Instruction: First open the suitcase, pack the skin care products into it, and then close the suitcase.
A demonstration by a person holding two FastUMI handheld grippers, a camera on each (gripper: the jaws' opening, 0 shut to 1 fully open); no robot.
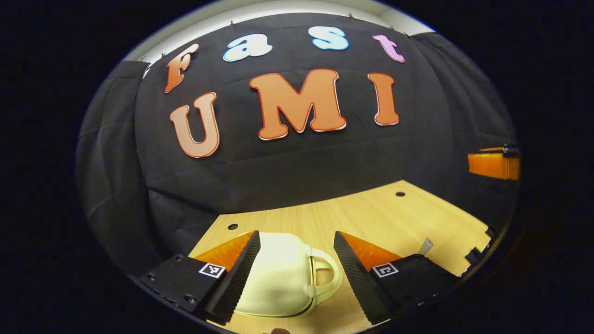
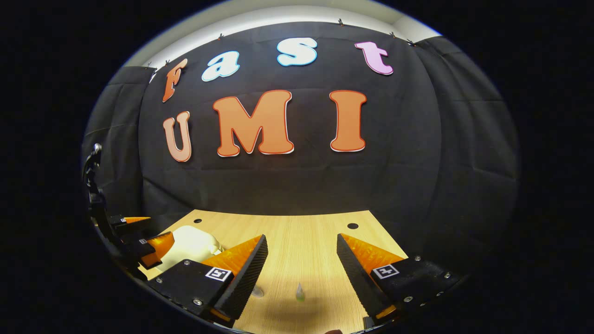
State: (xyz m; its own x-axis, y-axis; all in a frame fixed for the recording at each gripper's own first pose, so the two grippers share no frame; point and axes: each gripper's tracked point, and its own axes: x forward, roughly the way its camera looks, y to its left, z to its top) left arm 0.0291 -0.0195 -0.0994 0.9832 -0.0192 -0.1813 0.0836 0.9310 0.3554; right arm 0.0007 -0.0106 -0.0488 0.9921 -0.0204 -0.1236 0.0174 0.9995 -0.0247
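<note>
A small cream suitcase with a loop handle lies closed on the wooden table. It sits low between the fingers of my left gripper, which is open; the handle points toward the right finger. In the right gripper view the same suitcase is at the left, with the left gripper over it. My right gripper is open above the table. Below it stand a small greenish bottle and a second small item, partly hidden by the left finger.
In the left gripper view the other gripper hangs at the far right edge. A small pale object lies by the right finger. The tabletop has round holes and ends at the black cloth wall behind.
</note>
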